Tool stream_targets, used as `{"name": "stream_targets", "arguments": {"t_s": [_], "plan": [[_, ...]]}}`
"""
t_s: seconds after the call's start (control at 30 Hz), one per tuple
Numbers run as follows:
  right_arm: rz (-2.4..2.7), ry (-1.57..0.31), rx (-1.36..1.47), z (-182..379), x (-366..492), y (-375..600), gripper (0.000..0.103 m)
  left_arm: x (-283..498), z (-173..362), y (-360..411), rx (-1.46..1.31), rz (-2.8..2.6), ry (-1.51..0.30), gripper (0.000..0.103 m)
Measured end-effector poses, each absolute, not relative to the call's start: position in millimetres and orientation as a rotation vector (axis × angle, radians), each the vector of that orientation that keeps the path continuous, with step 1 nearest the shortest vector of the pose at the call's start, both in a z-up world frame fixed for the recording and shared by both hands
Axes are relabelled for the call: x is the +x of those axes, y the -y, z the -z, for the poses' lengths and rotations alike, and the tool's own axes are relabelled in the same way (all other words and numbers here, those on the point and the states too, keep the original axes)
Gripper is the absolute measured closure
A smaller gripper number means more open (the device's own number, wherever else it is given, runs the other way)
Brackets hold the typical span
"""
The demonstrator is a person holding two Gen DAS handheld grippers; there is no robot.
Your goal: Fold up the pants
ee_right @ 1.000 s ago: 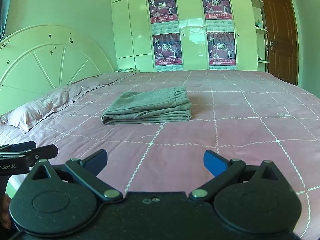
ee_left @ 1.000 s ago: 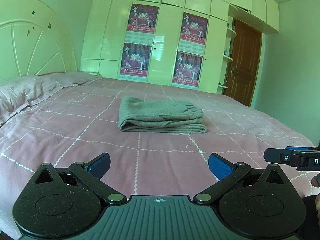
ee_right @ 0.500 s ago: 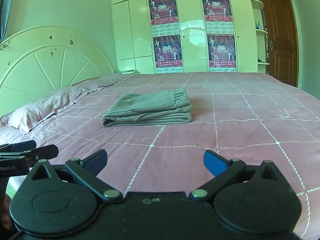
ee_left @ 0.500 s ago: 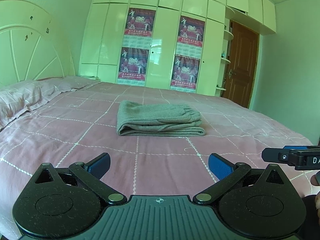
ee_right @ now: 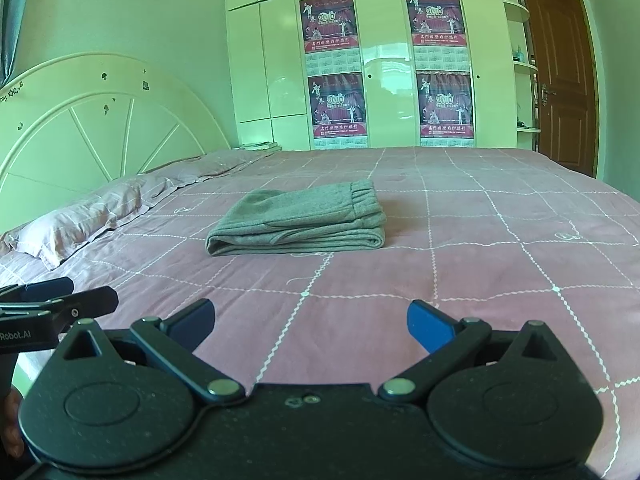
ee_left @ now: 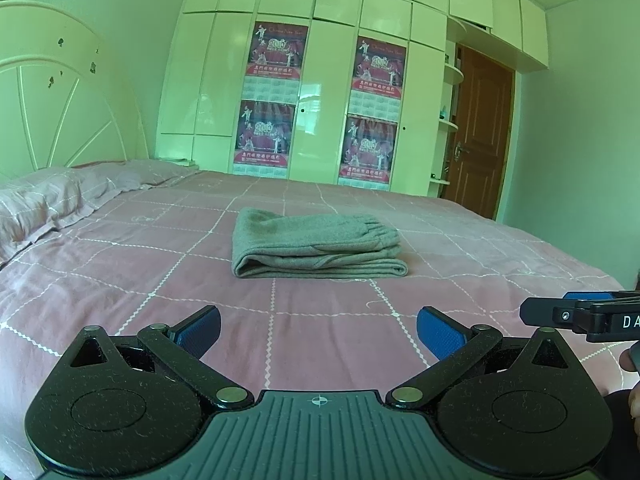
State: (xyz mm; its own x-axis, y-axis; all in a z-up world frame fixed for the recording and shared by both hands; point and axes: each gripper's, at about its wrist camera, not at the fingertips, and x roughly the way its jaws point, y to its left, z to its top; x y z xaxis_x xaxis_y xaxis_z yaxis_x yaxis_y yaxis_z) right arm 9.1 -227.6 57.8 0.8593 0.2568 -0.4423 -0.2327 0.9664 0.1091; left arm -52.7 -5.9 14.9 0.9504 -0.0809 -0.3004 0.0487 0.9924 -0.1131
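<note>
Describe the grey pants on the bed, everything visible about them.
The grey pants are folded into a flat, layered rectangle of soft knit-looking fabric. The gathered elastic waistband lies on top at the end towards the door; rounded folds face the cameras. They rest near the middle of the pink checked bedspread, clear of the pillow. Nothing else touches them: both grippers are open, short of them.

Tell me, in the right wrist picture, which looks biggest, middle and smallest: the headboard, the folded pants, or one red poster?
1. The headboard looks largest.
2. The folded pants look middle-sized.
3. One red poster looks smallest.

The poster hangs farthest from the camera, so it may really be nearer the pants in size than it looks.
</note>
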Motion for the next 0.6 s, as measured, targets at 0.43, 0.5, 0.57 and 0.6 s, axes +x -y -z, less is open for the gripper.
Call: {"name": "stream_targets", "arguments": {"t_s": [0.43,0.5,0.57,0.6], "plan": [[-0.259,-0.472,0.051,-58.2,8.9,229.5,0.006,-53.1,-14.9,6.7,-0.105,0.065,-0.309,0.0],[-0.259,-0.471,0.052,-58.3,9.1,229.4,0.006,-53.0,-14.7,6.6,-0.105,0.067,-0.31,0.0],[-0.26,-0.473,0.052,-58.0,9.1,230.1,0.006,-52.5,-14.8,7.0,-0.104,0.066,-0.31,0.0],[-0.26,-0.473,0.051,-58.1,9.1,230.0,0.006,-52.3,-14.8,7.0,-0.104,0.067,-0.31,0.0]]}}
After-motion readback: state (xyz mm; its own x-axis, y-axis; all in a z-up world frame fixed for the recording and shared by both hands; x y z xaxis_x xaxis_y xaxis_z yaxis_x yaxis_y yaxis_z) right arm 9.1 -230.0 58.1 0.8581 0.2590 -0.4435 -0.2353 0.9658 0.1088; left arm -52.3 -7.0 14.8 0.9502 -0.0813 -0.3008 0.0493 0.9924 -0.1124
